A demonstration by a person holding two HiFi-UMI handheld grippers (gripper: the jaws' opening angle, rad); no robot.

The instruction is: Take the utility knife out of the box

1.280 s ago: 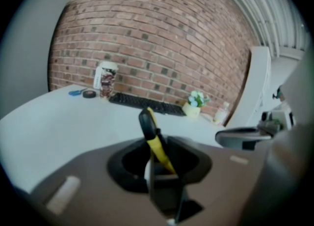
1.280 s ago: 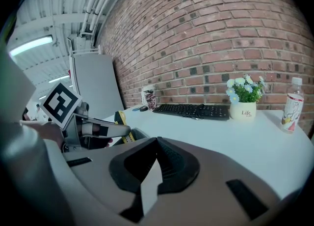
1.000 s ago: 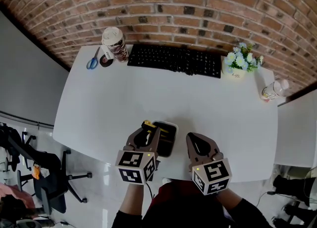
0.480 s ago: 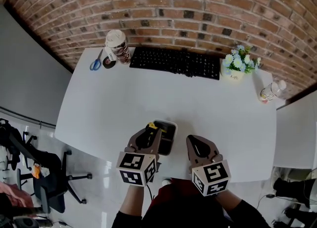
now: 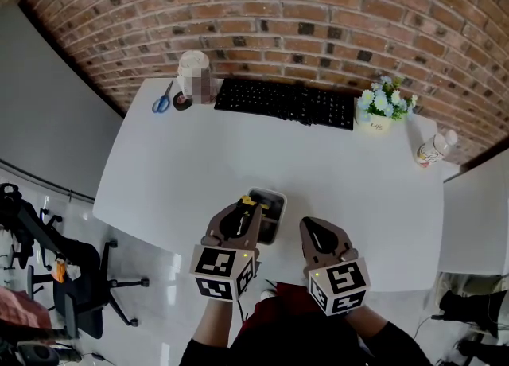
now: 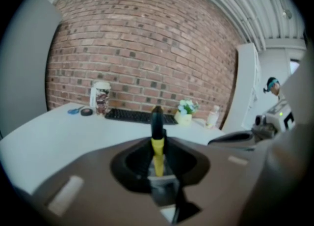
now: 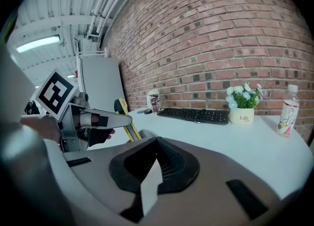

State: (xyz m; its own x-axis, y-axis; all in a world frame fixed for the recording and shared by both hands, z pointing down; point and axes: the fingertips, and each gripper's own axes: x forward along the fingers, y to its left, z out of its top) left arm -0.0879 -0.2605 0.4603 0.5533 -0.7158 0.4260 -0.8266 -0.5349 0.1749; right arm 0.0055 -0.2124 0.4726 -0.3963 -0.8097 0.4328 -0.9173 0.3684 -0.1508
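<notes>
Left gripper (image 5: 247, 204) angled down, jaws just closing on utility knife (image 6: 157, 147).

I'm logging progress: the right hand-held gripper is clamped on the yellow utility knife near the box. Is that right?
No: the left hand-held gripper is clamped on the yellow utility knife near the box; the right hand-held gripper holds nothing. The left gripper view shows it.

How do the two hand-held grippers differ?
The left hand-held gripper, whose jaws have just been closing, grips a yellow-and-black utility knife; the right hand-held gripper holds nothing. The left is over the box; the right is beside it. Both point toward the brick wall.
</notes>
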